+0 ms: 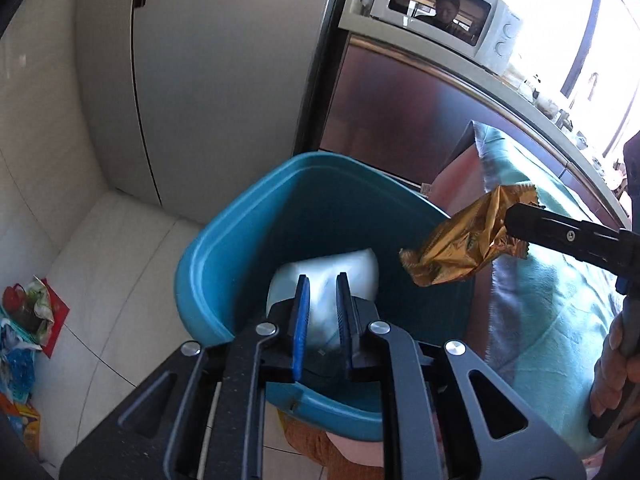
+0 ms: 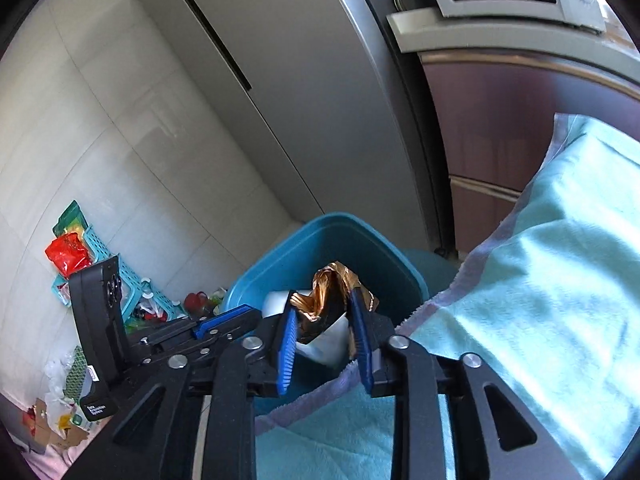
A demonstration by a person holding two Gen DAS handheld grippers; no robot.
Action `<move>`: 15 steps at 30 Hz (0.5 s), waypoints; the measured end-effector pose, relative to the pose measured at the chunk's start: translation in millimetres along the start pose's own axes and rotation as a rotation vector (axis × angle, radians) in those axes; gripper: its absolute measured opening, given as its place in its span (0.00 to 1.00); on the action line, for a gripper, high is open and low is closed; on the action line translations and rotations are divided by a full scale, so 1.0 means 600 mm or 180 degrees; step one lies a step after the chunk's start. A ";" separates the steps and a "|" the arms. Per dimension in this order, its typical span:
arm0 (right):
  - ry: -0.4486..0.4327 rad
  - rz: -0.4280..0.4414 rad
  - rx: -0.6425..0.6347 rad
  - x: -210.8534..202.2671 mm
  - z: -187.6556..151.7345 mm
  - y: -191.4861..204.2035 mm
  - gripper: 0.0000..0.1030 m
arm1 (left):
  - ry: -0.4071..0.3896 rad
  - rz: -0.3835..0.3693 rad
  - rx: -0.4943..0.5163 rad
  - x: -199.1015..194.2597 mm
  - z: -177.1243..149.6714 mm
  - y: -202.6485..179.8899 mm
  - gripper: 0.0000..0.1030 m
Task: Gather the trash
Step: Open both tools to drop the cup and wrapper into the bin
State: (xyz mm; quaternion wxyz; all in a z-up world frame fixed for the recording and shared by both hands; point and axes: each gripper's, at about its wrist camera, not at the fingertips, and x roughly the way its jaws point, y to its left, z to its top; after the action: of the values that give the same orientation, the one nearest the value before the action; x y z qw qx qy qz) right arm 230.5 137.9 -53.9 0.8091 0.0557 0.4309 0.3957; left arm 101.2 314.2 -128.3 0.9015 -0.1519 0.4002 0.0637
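A blue bin [image 1: 240,216] stands open below both grippers. My left gripper [image 1: 322,280] hangs over its mouth, blue pads shut on a crumpled white wad [image 1: 352,268] that bulges past the fingertips. A crumpled gold wrapper [image 1: 456,248] hangs in the air over the bin's right rim, held at the tip of my right gripper [image 1: 510,224]. In the right wrist view the gold wrapper [image 2: 328,284] sits wedged between the pads of my right gripper [image 2: 324,300], above the bin [image 2: 340,220]. My left gripper [image 2: 256,314] reaches in from the left beside the white wad [image 2: 276,300].
A teal towel [image 1: 552,280] covers the surface right of the bin and drapes near its rim [image 2: 540,260]. A grey fridge [image 1: 220,80] and a microwave [image 1: 440,12] stand behind. Loose packets and a teal basket [image 2: 100,256] lie on the floor at left. A hand [image 1: 616,360] grips the right tool.
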 end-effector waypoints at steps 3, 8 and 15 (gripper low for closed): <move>-0.0024 -0.0003 -0.0007 -0.001 -0.003 0.000 0.35 | 0.0011 -0.0018 -0.0054 0.008 0.007 0.002 0.18; -0.0070 0.0002 0.0010 -0.011 -0.008 -0.008 0.40 | -0.0128 -0.0039 -0.0045 -0.013 -0.010 -0.006 0.36; -0.0024 0.0025 0.0030 -0.010 0.000 -0.006 0.45 | -0.0352 -0.0068 0.0079 -0.053 0.007 -0.048 0.41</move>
State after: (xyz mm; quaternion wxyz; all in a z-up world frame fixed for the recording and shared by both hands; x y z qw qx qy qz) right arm 230.7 131.5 -51.4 0.8089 0.0627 0.4295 0.3967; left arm 89.8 288.4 -95.8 0.9247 -0.1412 0.3489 0.0573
